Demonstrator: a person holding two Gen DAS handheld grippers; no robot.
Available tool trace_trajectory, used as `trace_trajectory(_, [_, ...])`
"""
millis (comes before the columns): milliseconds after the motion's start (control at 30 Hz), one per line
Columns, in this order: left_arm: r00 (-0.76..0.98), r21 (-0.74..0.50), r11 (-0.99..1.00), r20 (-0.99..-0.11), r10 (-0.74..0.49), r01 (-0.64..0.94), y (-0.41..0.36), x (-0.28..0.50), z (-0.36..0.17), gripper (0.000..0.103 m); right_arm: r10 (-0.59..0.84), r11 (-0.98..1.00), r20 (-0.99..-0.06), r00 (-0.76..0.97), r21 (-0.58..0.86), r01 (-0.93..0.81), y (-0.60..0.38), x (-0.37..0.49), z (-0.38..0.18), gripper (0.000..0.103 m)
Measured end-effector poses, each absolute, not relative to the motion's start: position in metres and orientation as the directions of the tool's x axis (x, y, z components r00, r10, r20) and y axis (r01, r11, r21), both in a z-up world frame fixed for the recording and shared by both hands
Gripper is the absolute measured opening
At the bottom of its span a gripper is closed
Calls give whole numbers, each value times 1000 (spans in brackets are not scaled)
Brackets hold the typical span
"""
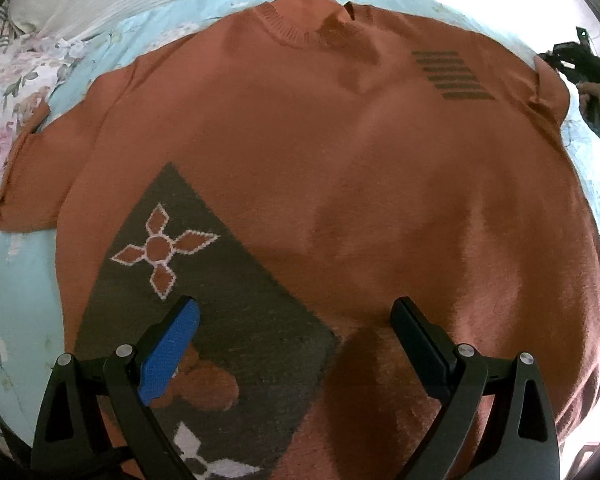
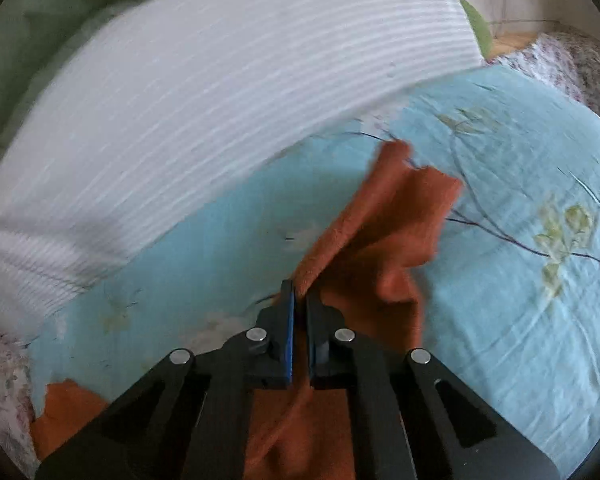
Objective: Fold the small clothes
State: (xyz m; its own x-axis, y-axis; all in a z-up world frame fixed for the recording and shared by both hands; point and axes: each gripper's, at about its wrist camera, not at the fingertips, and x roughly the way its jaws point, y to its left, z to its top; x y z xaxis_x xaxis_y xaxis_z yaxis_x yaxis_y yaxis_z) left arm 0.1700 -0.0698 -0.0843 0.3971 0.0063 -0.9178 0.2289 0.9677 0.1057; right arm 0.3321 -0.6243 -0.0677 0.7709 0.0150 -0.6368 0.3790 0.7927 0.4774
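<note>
Looking through the left wrist view: rust-orange knitted short-sleeved sweater (image 1: 300, 152) lies spread flat, front up, across the light-blue floral bedsheet (image 1: 23, 280), filling most of the frame, neckline at top centre. Spread this way, presumably, so the fold lines are easy to reach. Left gripper (image 1: 295, 316) hangs at lower centre over the hem region, jaws wide apart, holding nothing; likely waiting to pin or take the hem. Right gripper (image 1: 568, 60) shows at upper right by the sleeve.

Right wrist view: right gripper (image 2: 298, 300), jaws nearly together, pinches the sweater sleeve (image 2: 384, 224), lifted off the bedsheet (image 2: 520, 200), probably to fold it inward. White ribbed pillow (image 2: 203, 100) lies at upper left.
</note>
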Motion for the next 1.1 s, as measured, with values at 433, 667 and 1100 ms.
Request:
trace_trajectory(433, [444,27,980,-893,-66,200,-47,142,-63,97,492,762,-468,734,639,-103,-416,306,-22,5])
trace_trajectory(667, [449,-78,988,-884,-129,130,-18,131,-55,97,701,655,-415,580,696,-295,-269,293,-36,5])
trace_trajectory(1100, [458,-301,952,-841,-289,48,35,155,-55,97,774,630,-542,328,712,-309,-175,260,-120,59])
